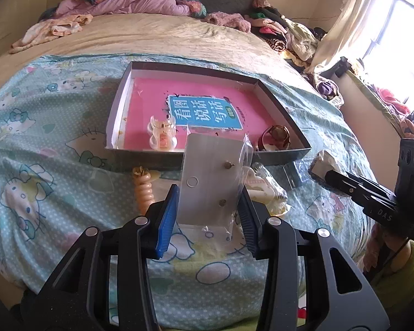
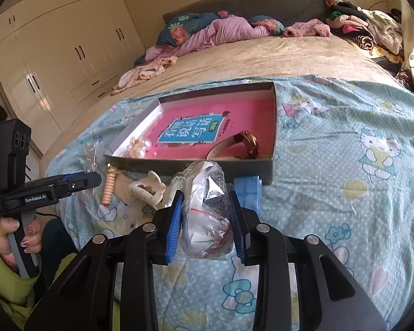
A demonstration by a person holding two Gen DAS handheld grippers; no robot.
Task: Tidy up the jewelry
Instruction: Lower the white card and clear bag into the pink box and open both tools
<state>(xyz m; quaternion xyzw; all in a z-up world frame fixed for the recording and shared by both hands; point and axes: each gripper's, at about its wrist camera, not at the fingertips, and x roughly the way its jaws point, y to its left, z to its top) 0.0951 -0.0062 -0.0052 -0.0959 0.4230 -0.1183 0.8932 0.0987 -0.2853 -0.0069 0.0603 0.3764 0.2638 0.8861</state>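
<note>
My left gripper (image 1: 209, 190) is shut on a silver earring card (image 1: 207, 173) in a clear sleeve, with two studs pinned through it. It hangs just in front of a grey box lid (image 1: 140, 155) that has a pink book as its floor. In the lid lie a pearl hair clip (image 1: 161, 135) and a gold watch (image 1: 276, 136). My right gripper (image 2: 206, 194) is shut on a crumpled clear plastic bag (image 2: 207, 212), near the lid's front wall (image 2: 157, 165). On the sheet below lie a peach spiral hair tie (image 2: 109, 187) and a white claw clip (image 2: 147, 190).
A small blue box (image 2: 248, 193) stands against the lid's front wall. Piles of clothes (image 1: 284, 35) cover the far side of the bed. A wardrobe (image 2: 58, 55) stands to the left. A hand in a green sleeve (image 2: 13, 237) holds the left gripper's handle.
</note>
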